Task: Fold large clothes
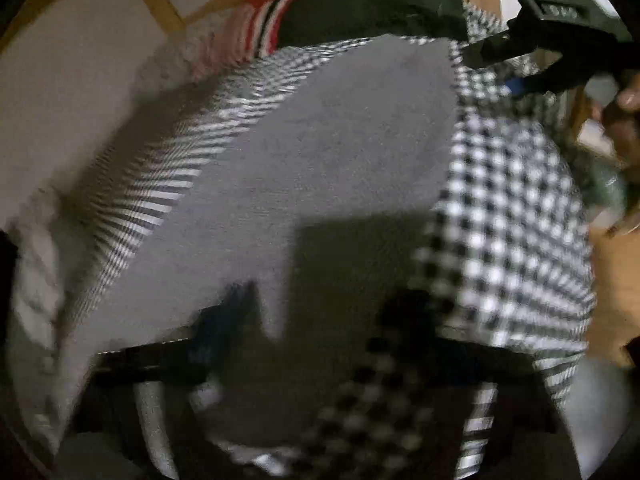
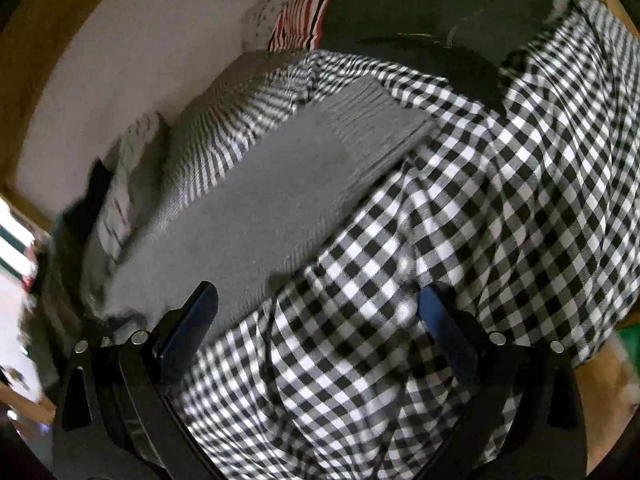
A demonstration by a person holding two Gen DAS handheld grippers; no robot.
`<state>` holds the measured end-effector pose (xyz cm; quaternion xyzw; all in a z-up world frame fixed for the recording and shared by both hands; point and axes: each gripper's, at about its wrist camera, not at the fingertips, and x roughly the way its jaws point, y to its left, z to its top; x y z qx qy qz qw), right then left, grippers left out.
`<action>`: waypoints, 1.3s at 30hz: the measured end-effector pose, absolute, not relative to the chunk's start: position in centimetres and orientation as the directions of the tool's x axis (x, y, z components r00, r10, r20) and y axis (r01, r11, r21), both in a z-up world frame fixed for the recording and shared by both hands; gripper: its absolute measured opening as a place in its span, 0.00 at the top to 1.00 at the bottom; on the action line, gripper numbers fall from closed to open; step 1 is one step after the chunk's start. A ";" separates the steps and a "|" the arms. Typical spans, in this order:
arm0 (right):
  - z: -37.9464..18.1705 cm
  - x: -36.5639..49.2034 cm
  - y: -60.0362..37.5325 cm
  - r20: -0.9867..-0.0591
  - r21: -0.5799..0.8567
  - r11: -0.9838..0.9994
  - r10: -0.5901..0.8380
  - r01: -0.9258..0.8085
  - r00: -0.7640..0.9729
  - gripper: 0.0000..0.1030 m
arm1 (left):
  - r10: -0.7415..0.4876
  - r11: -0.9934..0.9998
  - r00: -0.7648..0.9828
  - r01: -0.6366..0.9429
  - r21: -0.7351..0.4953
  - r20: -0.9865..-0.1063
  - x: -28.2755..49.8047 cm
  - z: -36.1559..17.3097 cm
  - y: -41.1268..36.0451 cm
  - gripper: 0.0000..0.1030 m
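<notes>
Draped nearest my lenses, the black-and-white checked cotton garment sprawls across the grey woven bed cover, flattened for folding. Over it my right hand-held gripper hangs spread wide; the left hand-held gripper's state I cannot tell.

The right gripper has black arms, blue finger pads and silver screw heads (four visible).
</notes>
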<state>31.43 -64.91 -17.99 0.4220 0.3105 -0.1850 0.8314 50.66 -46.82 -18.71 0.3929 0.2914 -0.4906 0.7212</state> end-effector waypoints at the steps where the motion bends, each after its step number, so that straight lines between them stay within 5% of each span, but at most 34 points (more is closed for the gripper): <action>1: -17.8 31.3 -65.1 -0.650 0.613 0.565 -0.038 0.552 0.759 0.04 | -0.477 0.216 0.350 0.936 0.278 -0.806 50.5 -18.8 -47.0 0.64; 6: -17.5 31.5 -66.3 -0.515 0.767 0.478 0.059 0.428 0.855 0.04 | -0.488 0.255 0.316 0.943 0.214 -0.813 50.6 -18.4 -47.3 0.88; 20: -19.5 32.3 -66.1 -0.403 0.912 0.194 0.270 0.361 0.874 0.05 | -0.595 0.416 0.316 0.908 0.053 -0.739 52.1 -12.9 -44.7 0.93; 28: -22.4 34.7 -68.8 -0.279 0.956 -0.035 0.204 0.292 0.938 0.06 | -0.607 0.414 0.310 0.909 0.043 -0.731 51.4 -12.0 -43.7 0.93; 31: -19.6 34.6 -69.3 -0.309 0.950 0.102 0.154 0.296 0.938 0.42 | -0.586 0.398 0.316 0.914 0.076 -0.746 50.9 -12.7 -43.5 0.93; 39: -22.6 36.6 -70.5 -0.427 0.904 0.116 0.170 0.412 0.888 0.90 | -0.458 0.344 0.317 0.925 0.162 -0.830 48.9 -18.5 -44.5 0.89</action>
